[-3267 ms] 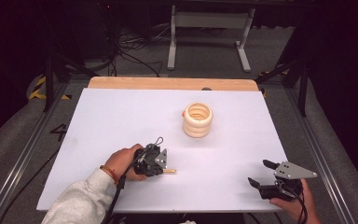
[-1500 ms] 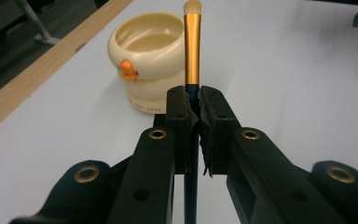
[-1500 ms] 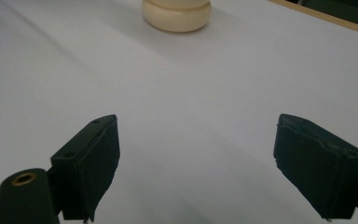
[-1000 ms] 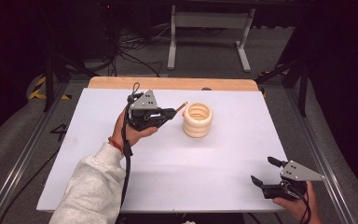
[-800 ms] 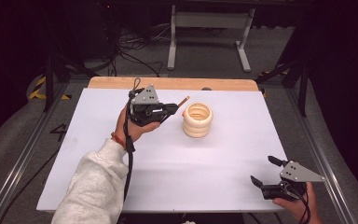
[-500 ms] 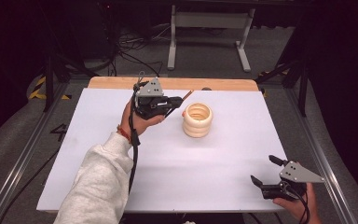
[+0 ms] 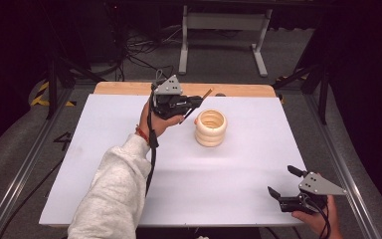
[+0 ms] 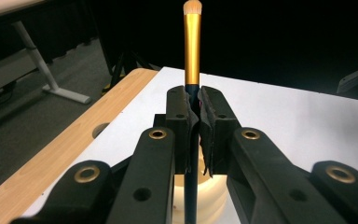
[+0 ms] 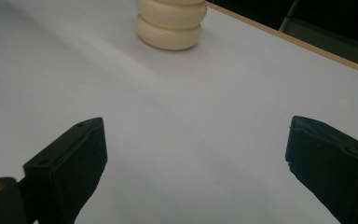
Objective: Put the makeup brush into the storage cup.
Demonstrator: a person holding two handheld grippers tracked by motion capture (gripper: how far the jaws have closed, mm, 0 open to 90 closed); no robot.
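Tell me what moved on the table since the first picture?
The left tongs picked the little brush up off the near part of the white table and carried it away from the person, up beside the cream ring holder. The right tongs stayed open at the near right corner, and the holder stayed put.

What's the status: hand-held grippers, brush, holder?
Left hand-held gripper shut on brush, raised beside ribbed holder. Right hand-held gripper open, near table edge. Holder mouth unobstructed.

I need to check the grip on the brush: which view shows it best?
The left gripper view: the brush stands close-up, clamped between the left claw jaws. The high view shows it small beside the ringed holder.
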